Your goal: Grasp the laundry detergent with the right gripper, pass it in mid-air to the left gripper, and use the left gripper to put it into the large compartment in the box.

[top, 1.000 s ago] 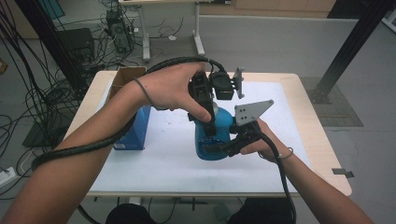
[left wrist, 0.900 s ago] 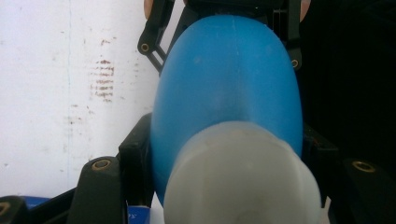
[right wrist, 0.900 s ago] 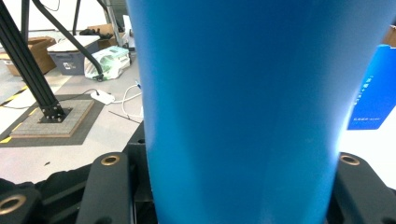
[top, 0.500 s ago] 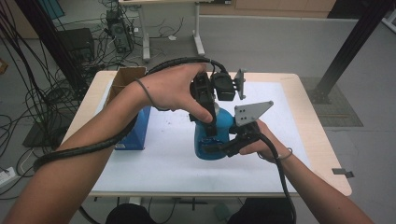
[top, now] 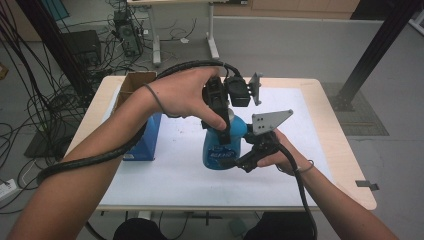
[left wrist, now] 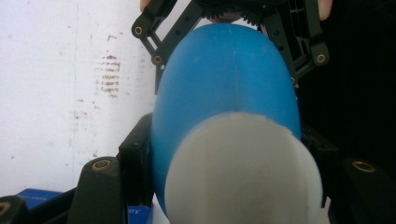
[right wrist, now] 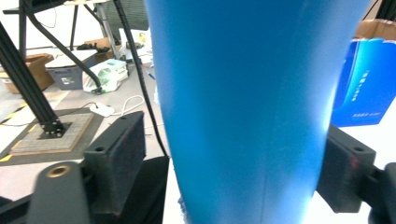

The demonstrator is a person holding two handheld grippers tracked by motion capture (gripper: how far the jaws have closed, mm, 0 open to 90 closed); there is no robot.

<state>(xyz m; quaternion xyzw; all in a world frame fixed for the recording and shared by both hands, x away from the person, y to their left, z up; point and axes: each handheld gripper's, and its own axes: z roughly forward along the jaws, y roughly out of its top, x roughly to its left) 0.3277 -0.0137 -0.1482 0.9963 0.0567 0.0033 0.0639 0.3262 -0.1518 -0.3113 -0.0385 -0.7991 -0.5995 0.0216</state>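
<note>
Bottle (top: 222, 145) stays pinched near its white cap (left wrist: 243, 170) in my left fingers (left wrist: 135, 163) while my right fingers (right wrist: 116, 158), just opening, gap off its body, so next I lift it.

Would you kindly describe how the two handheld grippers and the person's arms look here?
Both grippers are black, with linked jaw arms and brass-coloured pivot pins. The left gripper trails a thick black ribbed cable. The right gripper carries a grey three-cornered plate with small holes. The forearms are bare, with a thin band on each wrist.
</note>
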